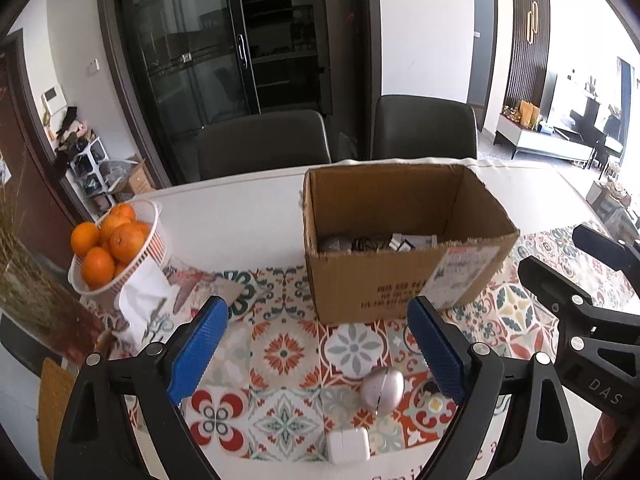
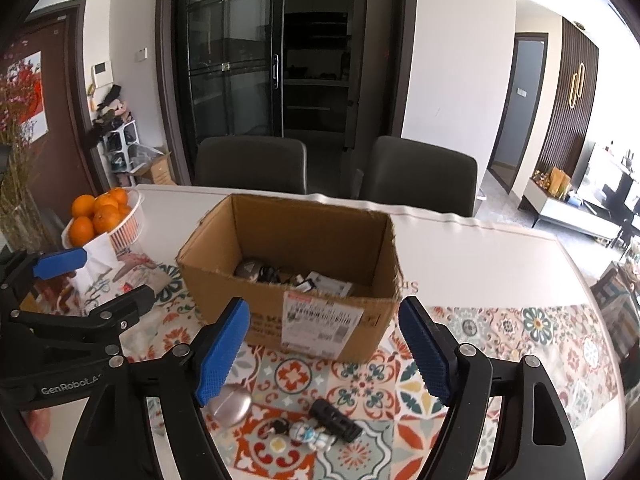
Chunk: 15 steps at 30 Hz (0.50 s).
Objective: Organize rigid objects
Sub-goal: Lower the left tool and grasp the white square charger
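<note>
Dining room setting: white table (image 1: 248, 216) with a patterned tile-print mat (image 1: 288, 352) along its near edge, two dark chairs (image 2: 252, 164) at the far edge, dark glass cabinet (image 1: 208, 40) behind them.

I see an open cardboard box (image 1: 400, 276) standing on the mat at mid-table, flaps gone, shipping label facing me. Inside, on its floor: a grey rounded item, black cables, small white packages; I cannot identify them closer.

Left edge of the table: white basket (image 1: 154, 240) of oranges (image 1: 120, 240), tissue pack (image 1: 144, 300) just beside it.

Loose items at the near edge, in front of the box: silver egg-shaped object (image 2: 232, 402), black ribbed cylinder (image 2: 336, 420), small astronaut figure (image 2: 312, 436) touching the cylinder, white power adapter (image 1: 348, 446) nearest me.

Left gripper (image 1: 316, 348): blue pads wide apart, nothing between them, hovering above the mat with the egg just inside its right pad.

Right gripper (image 2: 324, 348): jaws likewise spread, empty, held above the cylinder and figure. The egg lies under its left pad.

Both grippers are apart from the box.
</note>
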### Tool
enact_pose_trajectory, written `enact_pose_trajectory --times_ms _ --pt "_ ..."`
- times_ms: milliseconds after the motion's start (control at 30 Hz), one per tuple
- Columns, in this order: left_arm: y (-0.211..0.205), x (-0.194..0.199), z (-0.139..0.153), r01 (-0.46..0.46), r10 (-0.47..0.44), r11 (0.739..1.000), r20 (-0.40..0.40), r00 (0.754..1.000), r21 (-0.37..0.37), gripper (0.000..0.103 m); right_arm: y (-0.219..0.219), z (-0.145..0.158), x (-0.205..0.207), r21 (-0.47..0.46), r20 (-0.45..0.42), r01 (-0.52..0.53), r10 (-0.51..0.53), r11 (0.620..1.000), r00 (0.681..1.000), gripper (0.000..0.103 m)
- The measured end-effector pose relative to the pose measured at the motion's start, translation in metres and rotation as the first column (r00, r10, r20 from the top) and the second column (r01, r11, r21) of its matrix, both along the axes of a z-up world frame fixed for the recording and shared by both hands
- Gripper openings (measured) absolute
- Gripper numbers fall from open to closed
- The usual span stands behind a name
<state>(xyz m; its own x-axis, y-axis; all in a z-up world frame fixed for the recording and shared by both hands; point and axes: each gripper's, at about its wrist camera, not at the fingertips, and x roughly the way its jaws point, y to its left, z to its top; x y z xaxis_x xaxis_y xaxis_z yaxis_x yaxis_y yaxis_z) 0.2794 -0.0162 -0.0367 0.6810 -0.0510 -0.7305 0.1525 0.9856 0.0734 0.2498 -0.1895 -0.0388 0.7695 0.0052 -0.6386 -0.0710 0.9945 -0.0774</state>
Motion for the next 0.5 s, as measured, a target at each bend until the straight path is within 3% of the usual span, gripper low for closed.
enact_pose_trajectory --times_ms 500 --pt "0.010 -0.034 -0.047 -0.014 0.015 1.000 -0.122 0.992 0.006 0.092 0.010 -0.040 -0.030 0.004 -0.084 -0.023 0.024 1.000 0.996 0.077"
